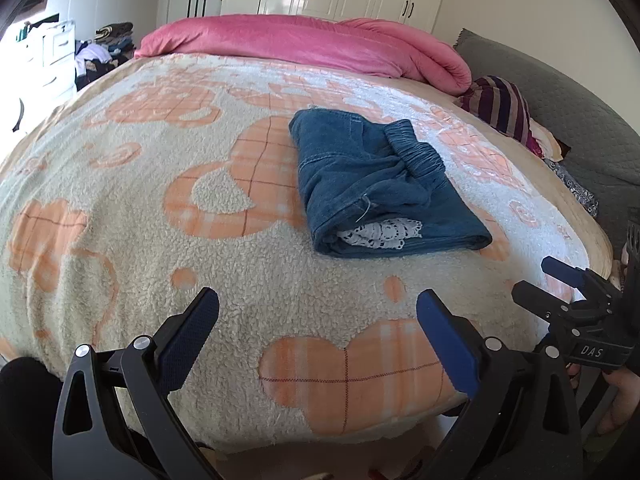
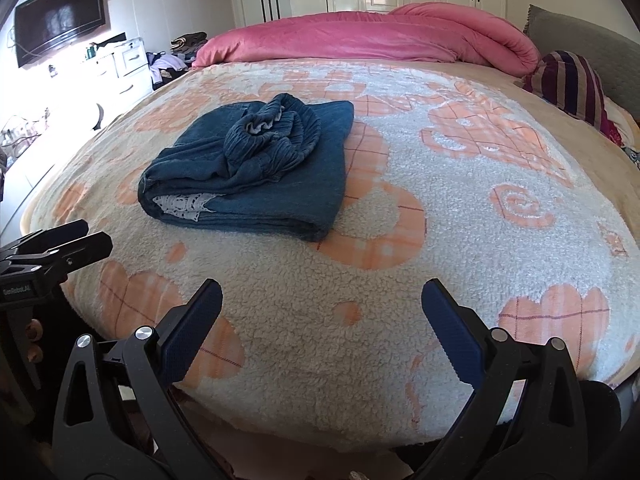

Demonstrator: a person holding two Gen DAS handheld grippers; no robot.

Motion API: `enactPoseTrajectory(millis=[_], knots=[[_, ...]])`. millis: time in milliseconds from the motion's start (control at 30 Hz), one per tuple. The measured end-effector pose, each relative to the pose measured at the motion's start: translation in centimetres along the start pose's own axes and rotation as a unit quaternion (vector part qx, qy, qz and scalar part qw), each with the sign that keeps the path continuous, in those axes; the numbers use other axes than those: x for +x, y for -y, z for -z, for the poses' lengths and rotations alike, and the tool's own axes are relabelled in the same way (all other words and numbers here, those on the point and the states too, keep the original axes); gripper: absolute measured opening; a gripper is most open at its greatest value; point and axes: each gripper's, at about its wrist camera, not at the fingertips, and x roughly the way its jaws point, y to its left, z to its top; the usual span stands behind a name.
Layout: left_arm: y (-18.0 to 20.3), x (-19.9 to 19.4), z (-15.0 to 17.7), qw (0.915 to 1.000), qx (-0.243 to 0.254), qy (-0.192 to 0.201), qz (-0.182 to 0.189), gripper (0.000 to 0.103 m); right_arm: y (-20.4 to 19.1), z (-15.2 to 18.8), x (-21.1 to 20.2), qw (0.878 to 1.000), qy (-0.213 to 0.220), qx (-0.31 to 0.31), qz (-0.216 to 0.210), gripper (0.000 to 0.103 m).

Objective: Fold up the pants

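Blue denim pants [image 1: 376, 184] lie folded in a compact bundle on the bed, elastic waistband on top and white lace showing at the near edge. They also show in the right wrist view [image 2: 256, 172]. My left gripper [image 1: 318, 304] is open and empty above the near edge of the bed, well short of the pants. My right gripper [image 2: 322, 292] is open and empty, also near the bed's front edge, to the right of the pants. The right gripper also shows at the right edge of the left wrist view [image 1: 532, 280]; the left gripper shows at the left edge of the right wrist view [image 2: 96, 234].
The bed carries a cream fleece blanket with orange shapes [image 1: 160, 240]. A rolled pink duvet [image 1: 304, 44] lies along the far side. A striped cloth [image 1: 500, 104] and a grey headboard [image 1: 580, 100] are at the right. Drawers and clothes piles [image 2: 132, 60] stand at the left.
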Motion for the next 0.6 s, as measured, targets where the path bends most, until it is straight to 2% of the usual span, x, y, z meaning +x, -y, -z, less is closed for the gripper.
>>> enactPoseTrajectory(millis=[167, 233, 333, 433, 500, 567, 600], knots=[[-0.8, 0.2, -0.4, 0.9999, -0.009, -0.002, -0.004, 0.099, 0.8, -0.2, 0.4, 1.0, -0.004, 0.004, 0.016, 0.094], [-1.7, 0.0, -0.9, 0.9998, -0.016, 0.005, -0.007, 0.099, 1.9, -0.7, 0.6, 1.0, -0.005, 0.011, 0.024, 0.094], [-4.2, 0.4, -2.8, 0.9989, -0.031, 0.005, -0.034, 0.099, 5.4, -2.0, 0.9, 0.998, 0.002, 0.036, 0.053, 0.094], [-8.8, 1.7, -5.5, 0.996, -0.061, -0.009, -0.065, 0.099, 11.2, -4.2, 1.6, 0.992, 0.007, 0.07, 0.102, 0.094], [-12.3, 2.6, -7.7, 0.9917, -0.078, -0.016, -0.101, 0.099, 16.3, -6.0, 2.7, 0.984, -0.003, 0.104, 0.147, 0.094], [-16.5, 3.7, -10.3, 0.9832, -0.088, -0.015, -0.159, 0.099, 22.0, -7.5, 4.1, 0.974, -0.008, 0.16, 0.163, 0.094], [-17.9, 4.2, -11.3, 0.9797, -0.093, -0.013, -0.177, 0.099, 24.4, -8.1, 4.8, 0.969, -0.01, 0.178, 0.172, 0.094]])
